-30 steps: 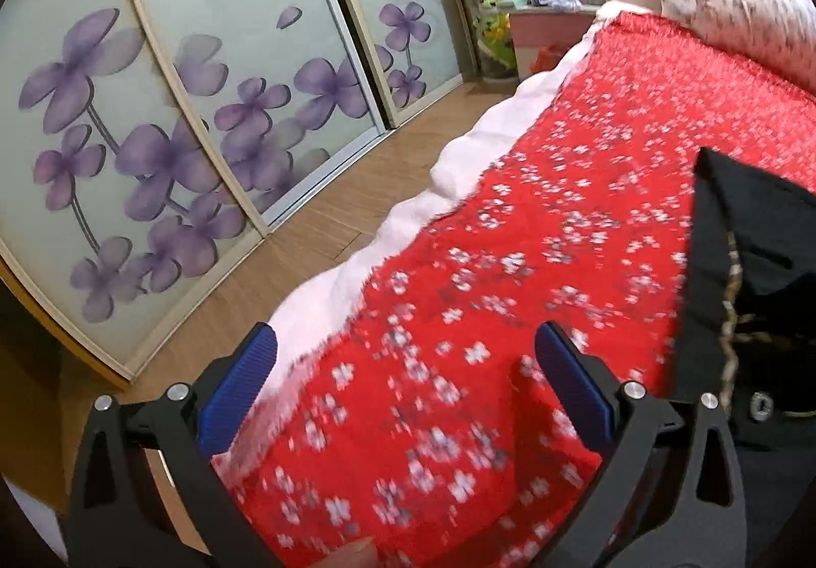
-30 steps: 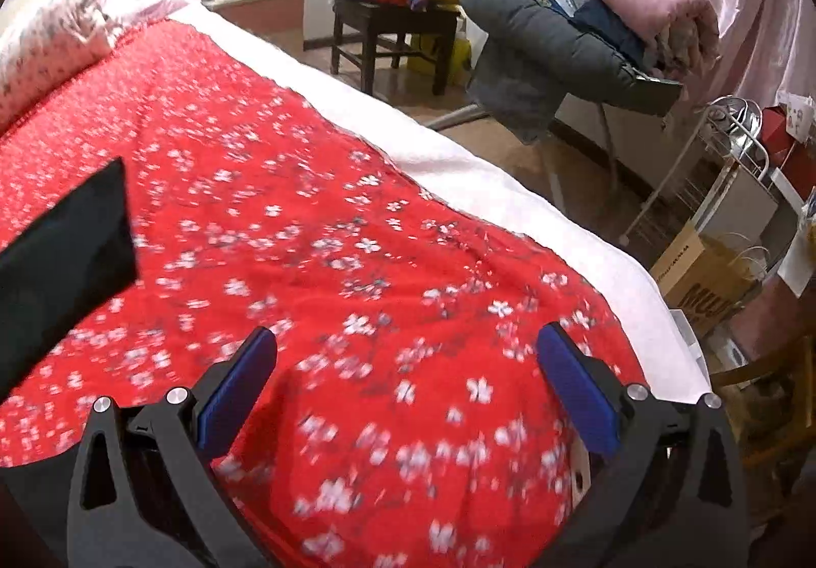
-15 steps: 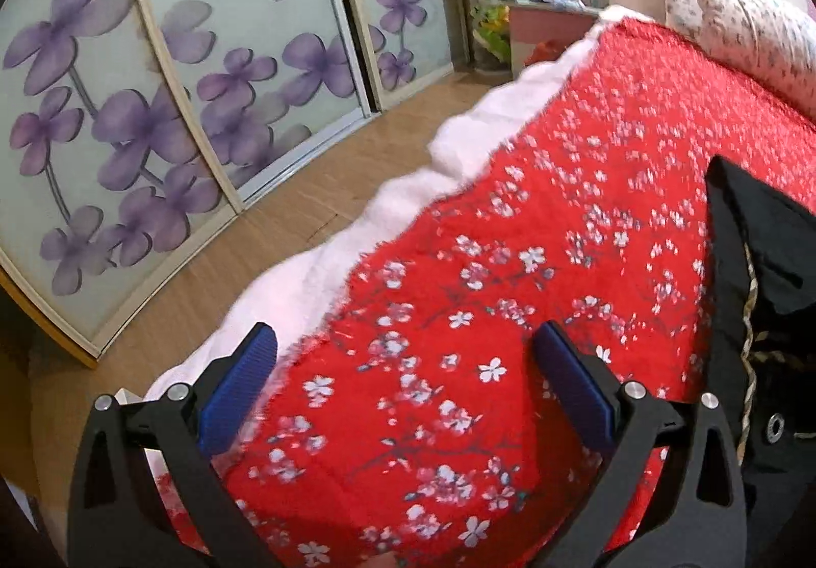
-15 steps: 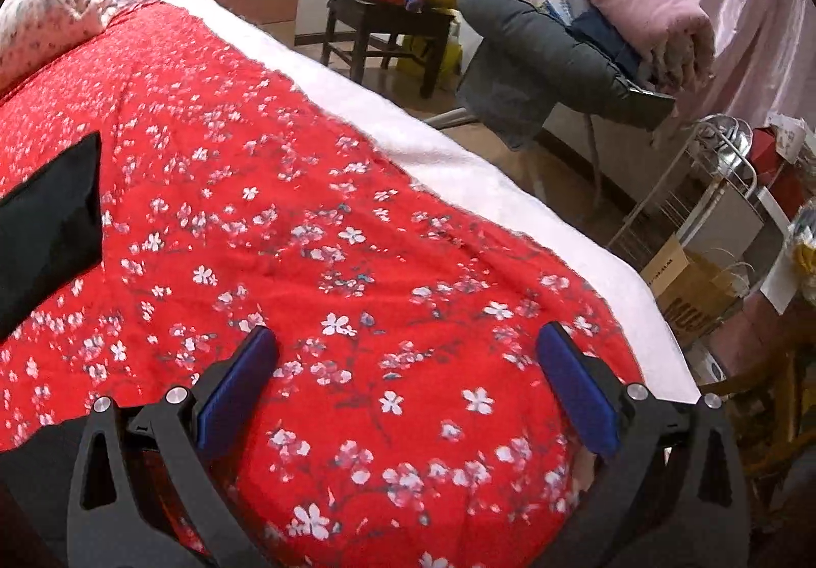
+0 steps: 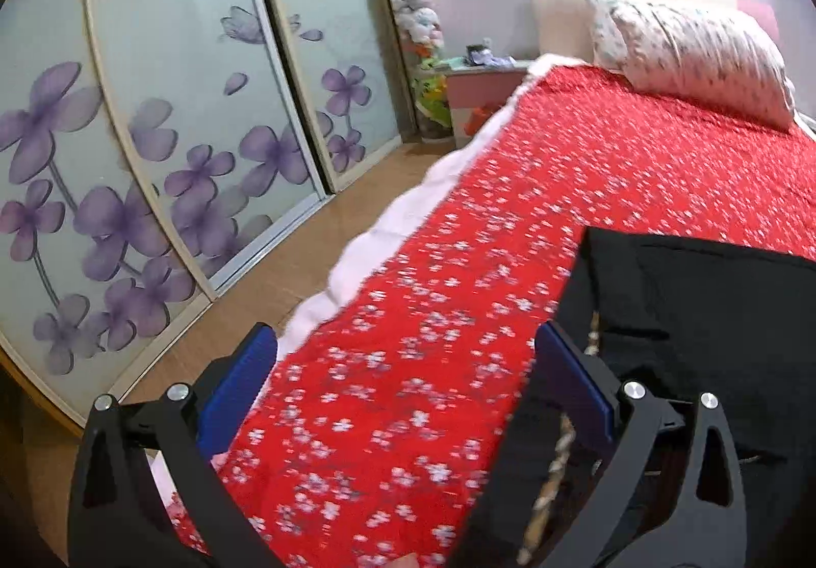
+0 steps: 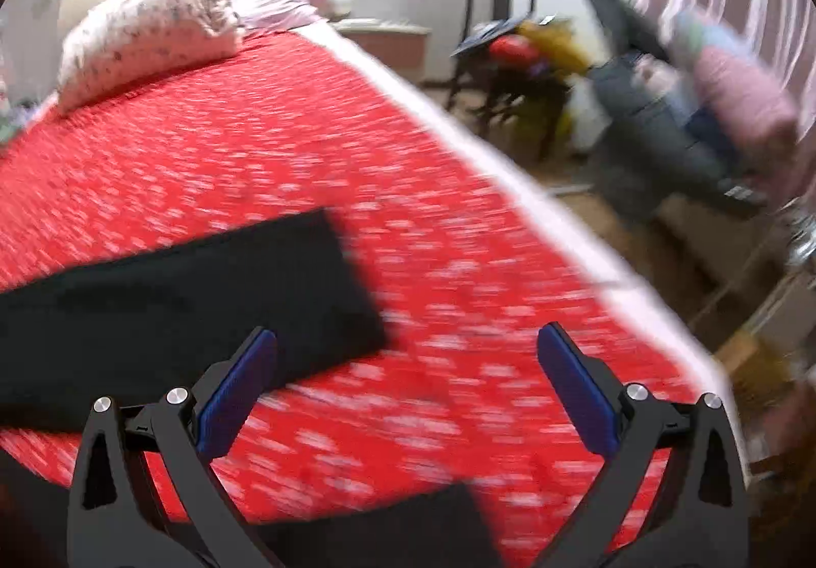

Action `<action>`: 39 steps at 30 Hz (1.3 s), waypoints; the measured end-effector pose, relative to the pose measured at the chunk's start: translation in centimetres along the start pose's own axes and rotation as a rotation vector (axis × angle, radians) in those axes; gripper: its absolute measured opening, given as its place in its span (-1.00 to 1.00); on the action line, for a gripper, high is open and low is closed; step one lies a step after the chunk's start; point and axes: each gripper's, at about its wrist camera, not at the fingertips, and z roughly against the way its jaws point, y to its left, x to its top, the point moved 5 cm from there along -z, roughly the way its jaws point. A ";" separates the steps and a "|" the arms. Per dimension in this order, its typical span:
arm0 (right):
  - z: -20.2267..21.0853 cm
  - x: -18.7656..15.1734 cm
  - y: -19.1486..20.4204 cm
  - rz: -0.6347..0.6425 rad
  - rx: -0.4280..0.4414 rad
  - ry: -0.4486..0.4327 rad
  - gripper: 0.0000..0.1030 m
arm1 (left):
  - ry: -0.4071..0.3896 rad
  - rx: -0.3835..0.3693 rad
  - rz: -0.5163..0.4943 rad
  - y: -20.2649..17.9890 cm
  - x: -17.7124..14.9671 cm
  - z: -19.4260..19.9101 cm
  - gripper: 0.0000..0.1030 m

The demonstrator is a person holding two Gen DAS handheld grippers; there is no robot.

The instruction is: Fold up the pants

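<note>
Black pants point(image 5: 704, 313) lie flat on a red flowered bedspread point(image 5: 586, 190). In the left wrist view the waist end with a braided cord lies at the lower right, and my left gripper point(image 5: 408, 384) is open and empty just left of it, above the bedspread. In the blurred right wrist view one leg point(image 6: 178, 292) stretches across the left side, and a second black piece point(image 6: 387, 532) shows at the bottom edge. My right gripper point(image 6: 408, 384) is open and empty above the bedspread point(image 6: 459, 262), right of the leg's hem.
Pillows point(image 5: 698, 53) lie at the head of the bed. Sliding wardrobe doors point(image 5: 153, 150) and wood floor run along the left side. On the right side stand a dark chair point(image 6: 505, 48) and a rack heaped with clothes point(image 6: 688, 119).
Both grippers have swung inward toward the pants. More of the waist shows in the left view and more of the leg in the right view. Both stay open.
</note>
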 end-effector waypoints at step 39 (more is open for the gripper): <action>0.1 2.3 3.8 -0.329 0.329 -0.183 -0.74 | 0.173 -0.425 0.203 -11.3 -2.0 5.3 0.96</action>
